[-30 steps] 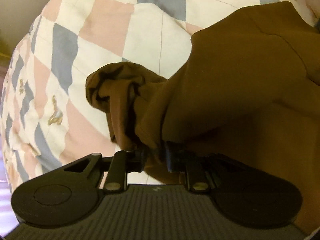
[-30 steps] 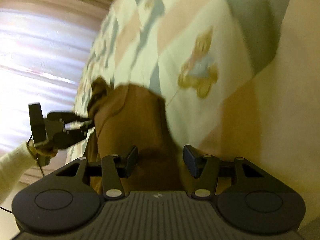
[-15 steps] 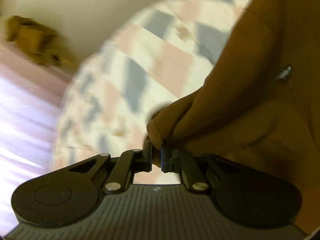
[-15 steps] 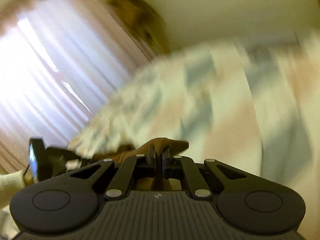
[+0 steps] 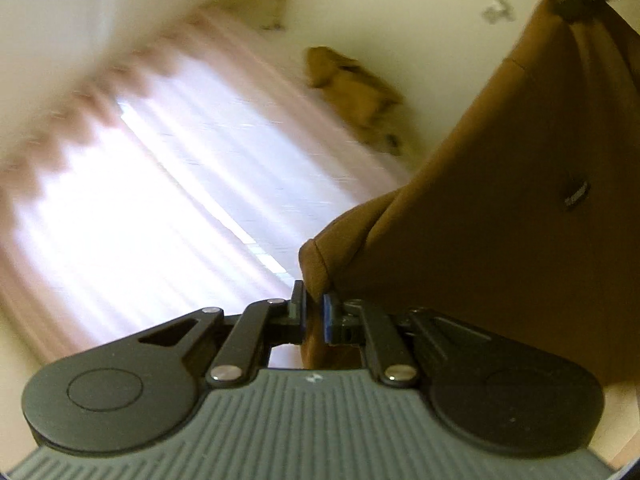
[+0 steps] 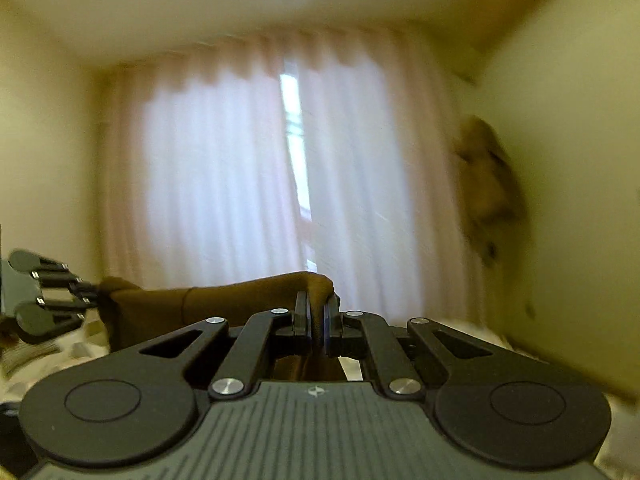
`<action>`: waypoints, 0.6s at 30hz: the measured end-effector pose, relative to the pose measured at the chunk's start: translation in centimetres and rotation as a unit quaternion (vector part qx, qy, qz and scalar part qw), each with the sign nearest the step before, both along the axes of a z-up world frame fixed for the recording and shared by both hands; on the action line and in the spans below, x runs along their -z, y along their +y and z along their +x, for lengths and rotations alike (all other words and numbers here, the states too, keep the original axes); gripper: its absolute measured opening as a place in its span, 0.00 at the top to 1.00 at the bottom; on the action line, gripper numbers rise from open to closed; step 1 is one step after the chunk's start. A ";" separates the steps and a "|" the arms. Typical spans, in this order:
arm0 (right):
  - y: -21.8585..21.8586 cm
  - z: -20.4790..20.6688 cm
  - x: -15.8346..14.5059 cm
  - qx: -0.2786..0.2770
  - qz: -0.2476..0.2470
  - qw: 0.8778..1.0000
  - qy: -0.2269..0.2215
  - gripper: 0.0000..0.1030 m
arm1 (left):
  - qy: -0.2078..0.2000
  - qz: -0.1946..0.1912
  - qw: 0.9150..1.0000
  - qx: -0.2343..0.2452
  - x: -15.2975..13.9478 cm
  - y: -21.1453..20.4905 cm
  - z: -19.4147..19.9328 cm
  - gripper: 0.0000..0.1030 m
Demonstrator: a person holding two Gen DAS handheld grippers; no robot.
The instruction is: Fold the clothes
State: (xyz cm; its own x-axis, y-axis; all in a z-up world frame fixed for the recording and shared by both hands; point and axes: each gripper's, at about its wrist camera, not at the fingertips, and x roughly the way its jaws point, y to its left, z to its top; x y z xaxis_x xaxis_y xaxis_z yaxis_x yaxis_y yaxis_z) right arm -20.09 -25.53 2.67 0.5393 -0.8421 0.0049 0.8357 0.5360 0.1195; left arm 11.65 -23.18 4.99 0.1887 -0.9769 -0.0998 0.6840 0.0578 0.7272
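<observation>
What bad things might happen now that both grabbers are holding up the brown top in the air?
1. The left gripper pinches only a small fold at the edge of the brown garment, so the cloth might slip out.
2. The right gripper also holds just a thin bit of edge; if either lets go, the garment would likely drop in a heap.
3. The pictures are blurry, which suggests fast moving; a quick tug between both jaws could pull the fabric loose.

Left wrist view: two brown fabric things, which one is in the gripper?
The large brown garment on the right: the left gripper is shut on its hemmed edge. The smaller brown item is blurred, back against the wall, ungripped.
</observation>
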 end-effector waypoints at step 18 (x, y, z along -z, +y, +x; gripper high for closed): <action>6.1 -8.8 -10.6 -0.166 -0.116 0.973 0.110 0.96 | -0.023 -0.027 0.992 -0.125 -3.9 15.9 -13.6 0.92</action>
